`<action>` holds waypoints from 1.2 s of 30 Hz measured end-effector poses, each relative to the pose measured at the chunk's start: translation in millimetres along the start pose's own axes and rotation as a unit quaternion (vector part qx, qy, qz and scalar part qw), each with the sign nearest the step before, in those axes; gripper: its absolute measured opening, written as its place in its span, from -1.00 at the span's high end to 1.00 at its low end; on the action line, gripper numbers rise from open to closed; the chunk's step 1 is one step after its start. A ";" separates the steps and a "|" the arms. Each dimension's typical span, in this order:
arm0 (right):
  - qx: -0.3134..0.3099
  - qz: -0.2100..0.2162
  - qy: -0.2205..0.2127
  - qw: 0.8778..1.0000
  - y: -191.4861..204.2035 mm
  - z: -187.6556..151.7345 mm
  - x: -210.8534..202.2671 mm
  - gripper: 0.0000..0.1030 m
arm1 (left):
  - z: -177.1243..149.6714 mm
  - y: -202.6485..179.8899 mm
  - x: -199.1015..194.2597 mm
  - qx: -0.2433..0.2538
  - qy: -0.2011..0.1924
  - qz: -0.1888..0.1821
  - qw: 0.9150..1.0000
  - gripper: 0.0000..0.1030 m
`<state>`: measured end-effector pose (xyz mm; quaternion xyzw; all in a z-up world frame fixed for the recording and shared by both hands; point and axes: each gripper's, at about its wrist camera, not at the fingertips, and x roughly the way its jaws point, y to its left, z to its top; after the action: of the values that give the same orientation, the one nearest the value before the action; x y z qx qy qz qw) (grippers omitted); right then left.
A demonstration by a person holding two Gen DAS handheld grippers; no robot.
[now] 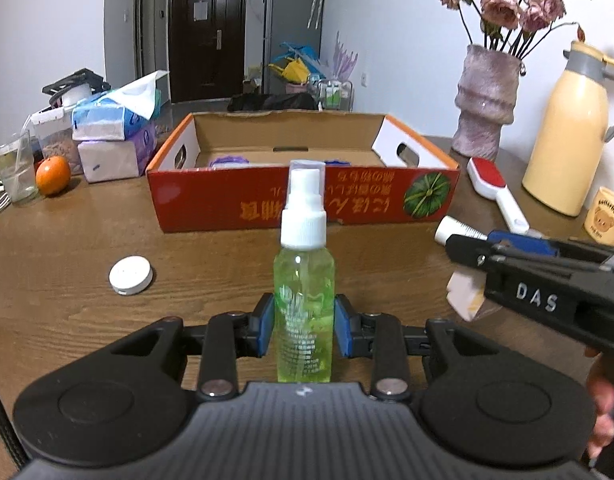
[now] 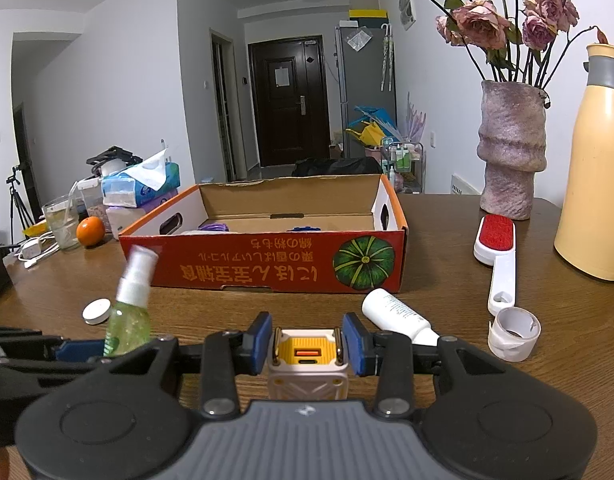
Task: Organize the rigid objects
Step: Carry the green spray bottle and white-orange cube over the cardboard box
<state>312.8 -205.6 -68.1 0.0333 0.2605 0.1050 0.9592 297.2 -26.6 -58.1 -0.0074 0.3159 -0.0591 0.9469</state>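
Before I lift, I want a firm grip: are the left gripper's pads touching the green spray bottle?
Touching. The left wrist view shows both blue pads pressed against the sides of the spray bottle, no gap either side; left gripper shut on it.

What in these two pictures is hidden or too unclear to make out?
- Contents of the cardboard box: in both views its front wall hides all but purple and blue tops.
- Spray bottle base: in the left view the left gripper body covers it.
- Bottle label: print too small and blurred in both views.
- Yellow charger underside: in the right view the right gripper hides it.
- Yellow jug: in the right view cut off by the edge.
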 end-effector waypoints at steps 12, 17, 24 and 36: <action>0.005 -0.001 -0.019 1.000 -1.1 11.7 -3.2 0.26 | 24.9 4.0 -5.3 -0.022 -0.028 0.000 0.999 0.38; 0.006 -0.002 -0.026 1.000 0.1 18.9 -1.9 0.26 | 35.8 5.4 -5.7 -0.029 -0.040 0.003 0.999 0.38; 0.010 -0.005 -0.036 0.999 1.5 28.8 3.0 0.26 | 52.7 8.7 -5.3 -0.038 -0.058 0.002 0.998 0.38; 0.019 -0.012 -0.050 0.998 2.5 47.0 20.1 0.26 | 80.3 15.3 7.8 -0.057 -0.079 -0.001 0.995 0.38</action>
<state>353.1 -199.1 -37.2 0.0538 0.2141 0.0870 0.9714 353.1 -14.1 0.7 -0.0658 0.2429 -0.0410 0.9670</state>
